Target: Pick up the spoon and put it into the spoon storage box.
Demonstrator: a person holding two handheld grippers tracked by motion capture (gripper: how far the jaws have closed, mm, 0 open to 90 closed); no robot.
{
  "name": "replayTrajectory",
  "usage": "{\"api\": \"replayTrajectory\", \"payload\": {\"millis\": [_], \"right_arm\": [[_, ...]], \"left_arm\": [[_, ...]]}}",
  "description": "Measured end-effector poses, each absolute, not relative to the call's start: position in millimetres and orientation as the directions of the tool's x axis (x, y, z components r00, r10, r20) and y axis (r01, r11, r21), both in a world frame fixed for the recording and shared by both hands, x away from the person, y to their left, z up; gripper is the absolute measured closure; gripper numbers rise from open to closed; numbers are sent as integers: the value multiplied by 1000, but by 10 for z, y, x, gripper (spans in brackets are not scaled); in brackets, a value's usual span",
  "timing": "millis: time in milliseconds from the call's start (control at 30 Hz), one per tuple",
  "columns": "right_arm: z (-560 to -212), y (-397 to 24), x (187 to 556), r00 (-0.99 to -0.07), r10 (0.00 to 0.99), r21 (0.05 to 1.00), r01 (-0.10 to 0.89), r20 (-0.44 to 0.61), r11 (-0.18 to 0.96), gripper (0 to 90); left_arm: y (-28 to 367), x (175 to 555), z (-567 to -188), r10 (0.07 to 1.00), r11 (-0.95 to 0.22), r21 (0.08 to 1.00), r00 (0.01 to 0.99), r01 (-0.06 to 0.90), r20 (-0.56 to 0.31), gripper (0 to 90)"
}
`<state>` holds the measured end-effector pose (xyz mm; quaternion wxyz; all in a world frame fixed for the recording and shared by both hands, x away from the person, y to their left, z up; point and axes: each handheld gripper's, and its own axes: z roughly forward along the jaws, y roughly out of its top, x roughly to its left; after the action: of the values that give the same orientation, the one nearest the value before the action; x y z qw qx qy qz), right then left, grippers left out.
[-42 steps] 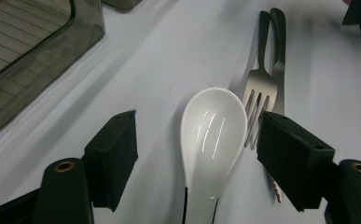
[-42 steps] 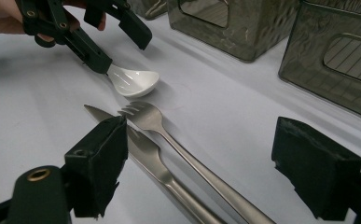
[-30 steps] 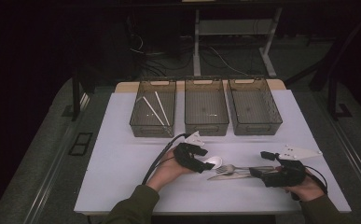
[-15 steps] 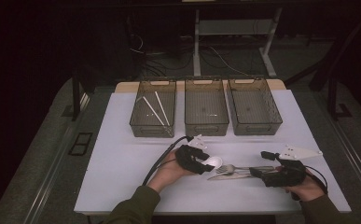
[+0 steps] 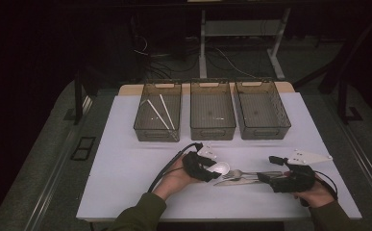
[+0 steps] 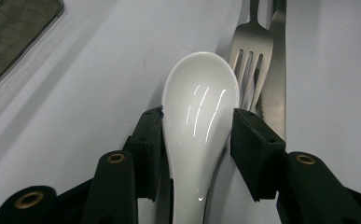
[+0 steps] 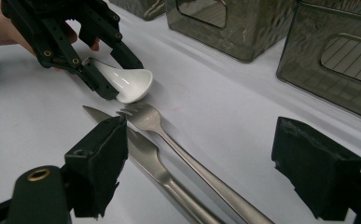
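left gripper (image 6: 197, 128) has just been closing its jaws on the glossy white ceramic soup spoon (image 6: 200, 112); pads touch both sides of the bowl, so clamped, spoon not yet lifted off the white table (image 5: 126, 159). right gripper (image 7: 215, 163) stands apart, straddling the steel fork (image 7: 169, 135) and steel knife (image 7: 141, 154), gripping neither. three smoky plastic bins (image 5: 212, 115) at the far side; the left bin (image 5: 158, 118) holds two white sticks (image 5: 162, 113). my guess: sorting barely begun, cutlery all left.

White table (image 5: 126, 163): bins (image 5: 213, 117), cutlery (image 5: 251, 175)
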<state>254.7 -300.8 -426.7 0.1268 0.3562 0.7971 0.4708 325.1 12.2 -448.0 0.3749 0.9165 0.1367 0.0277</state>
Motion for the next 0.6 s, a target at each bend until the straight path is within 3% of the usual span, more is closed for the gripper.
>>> {"api": "replayTrajectory", "payload": {"millis": [600], "right_arm": [[-4266,-3012,2548,-712,690,841,450,134,300,183]], "left_arm": [[170,3166,-4459,287,-695,683,958,225,-24,612]]}}
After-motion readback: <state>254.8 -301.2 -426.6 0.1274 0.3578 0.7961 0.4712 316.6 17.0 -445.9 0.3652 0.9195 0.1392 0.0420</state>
